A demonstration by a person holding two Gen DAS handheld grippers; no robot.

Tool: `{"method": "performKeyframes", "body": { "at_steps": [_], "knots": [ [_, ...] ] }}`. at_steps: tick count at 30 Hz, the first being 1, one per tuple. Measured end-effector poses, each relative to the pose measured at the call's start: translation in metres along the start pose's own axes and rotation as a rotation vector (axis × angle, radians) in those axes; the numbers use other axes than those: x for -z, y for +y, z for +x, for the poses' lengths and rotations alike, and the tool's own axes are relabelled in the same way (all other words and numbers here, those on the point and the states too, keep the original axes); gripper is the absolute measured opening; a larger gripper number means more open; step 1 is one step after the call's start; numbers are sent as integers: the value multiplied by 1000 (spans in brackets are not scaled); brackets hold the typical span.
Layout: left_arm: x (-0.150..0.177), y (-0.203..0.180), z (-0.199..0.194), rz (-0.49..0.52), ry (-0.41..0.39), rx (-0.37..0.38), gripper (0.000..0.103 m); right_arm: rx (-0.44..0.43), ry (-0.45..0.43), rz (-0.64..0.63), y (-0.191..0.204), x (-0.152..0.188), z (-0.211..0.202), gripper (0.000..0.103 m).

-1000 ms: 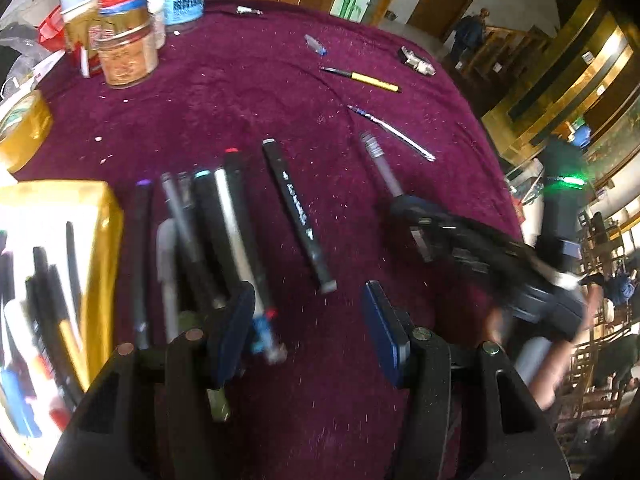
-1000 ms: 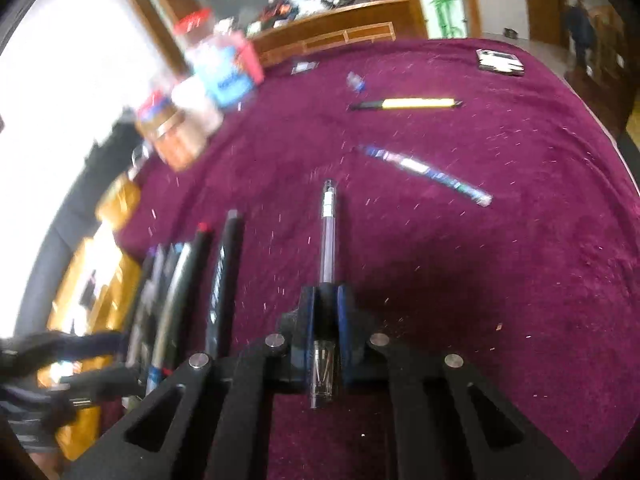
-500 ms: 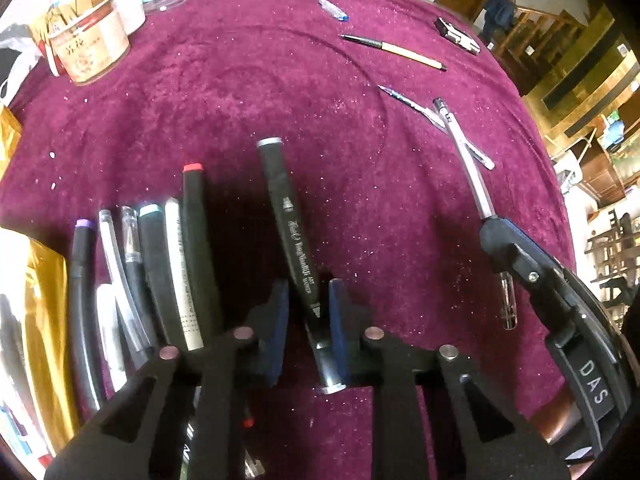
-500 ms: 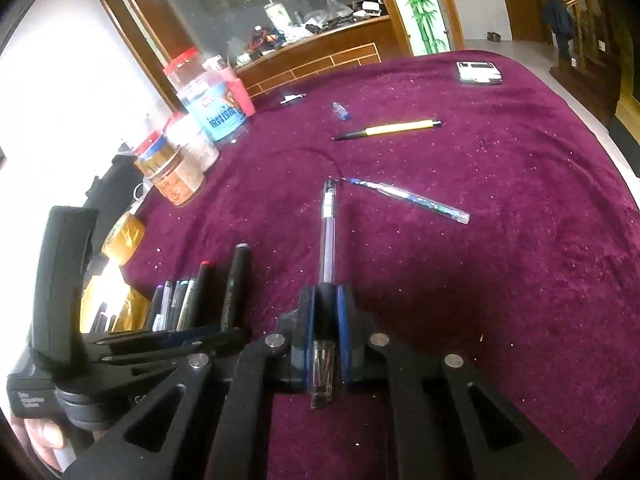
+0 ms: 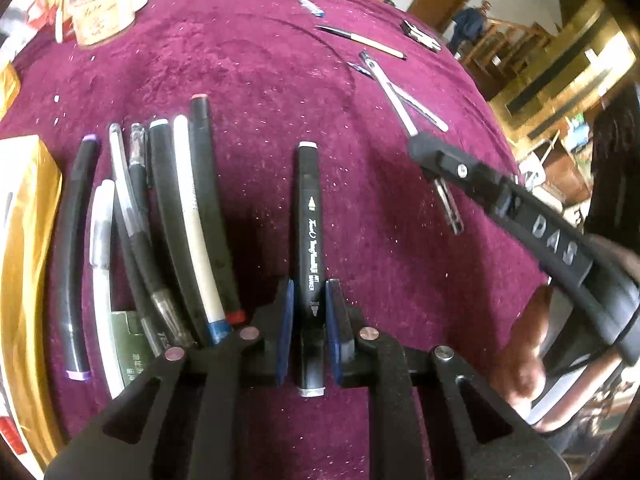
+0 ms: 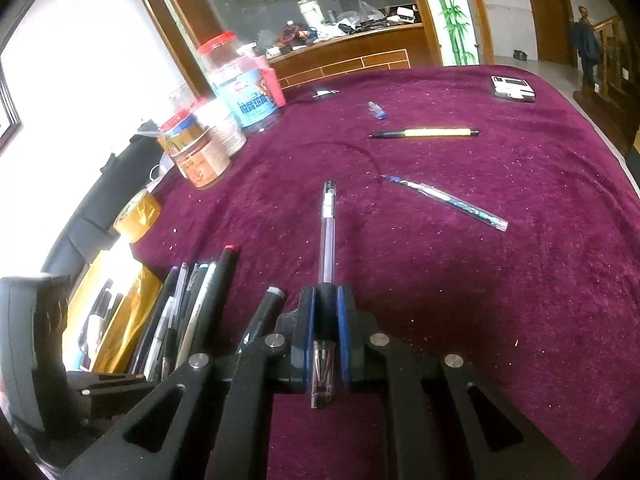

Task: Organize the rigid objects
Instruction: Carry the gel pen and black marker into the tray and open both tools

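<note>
A: Black twin-tip art marker [image 5: 309, 236], hard plastic, light, smooth barrel. Lies on the maroon velvet desk [image 5: 248, 68], just right of the pen row [image 5: 160, 216].
B: Left tongs [image 5: 308, 332] clamp its lower barrel, off-centre; it may tip.
A: Right tongs [image 6: 326, 320] pinch a clear gel pen [image 6: 328, 232] near its rear end.

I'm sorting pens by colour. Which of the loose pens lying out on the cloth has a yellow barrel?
The yellow pen lying crosswise at the far side, near the small blue cap. The other loose pen nearer in is clear with blue.
</note>
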State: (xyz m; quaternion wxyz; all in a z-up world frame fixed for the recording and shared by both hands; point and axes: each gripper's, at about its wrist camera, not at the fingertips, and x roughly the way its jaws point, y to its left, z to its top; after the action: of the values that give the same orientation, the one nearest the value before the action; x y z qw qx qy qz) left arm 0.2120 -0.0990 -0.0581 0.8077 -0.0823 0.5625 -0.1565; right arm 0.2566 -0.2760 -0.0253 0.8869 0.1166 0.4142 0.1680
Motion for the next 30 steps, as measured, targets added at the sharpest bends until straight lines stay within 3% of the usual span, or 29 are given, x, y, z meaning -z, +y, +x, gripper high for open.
{"method": "performKeyframes", "body": {
  "at_steps": [7,13,17,23,25,30],
  "knots": [
    [5,-7,-2,45,-22,-25,12,22,17,15,-4,2,5,9],
    [27,23,-45,-67,-36,165,12,-39,10,-6,0,3,2,10],
    [58,48,-113,-93,-145,219,13,-69,11,-17,5,4,3,10],
    [91,131,-195,-193,-287,137,13,-105,-18,-59,30,14,-6,10],
    [97,165,-211,-215,-340,87,13,-120,-22,-63,53,20,-18,10],
    [98,221,-219,-298,-369,-1,13,-258,6,-115,145,45,-38,10]
  ]
}}
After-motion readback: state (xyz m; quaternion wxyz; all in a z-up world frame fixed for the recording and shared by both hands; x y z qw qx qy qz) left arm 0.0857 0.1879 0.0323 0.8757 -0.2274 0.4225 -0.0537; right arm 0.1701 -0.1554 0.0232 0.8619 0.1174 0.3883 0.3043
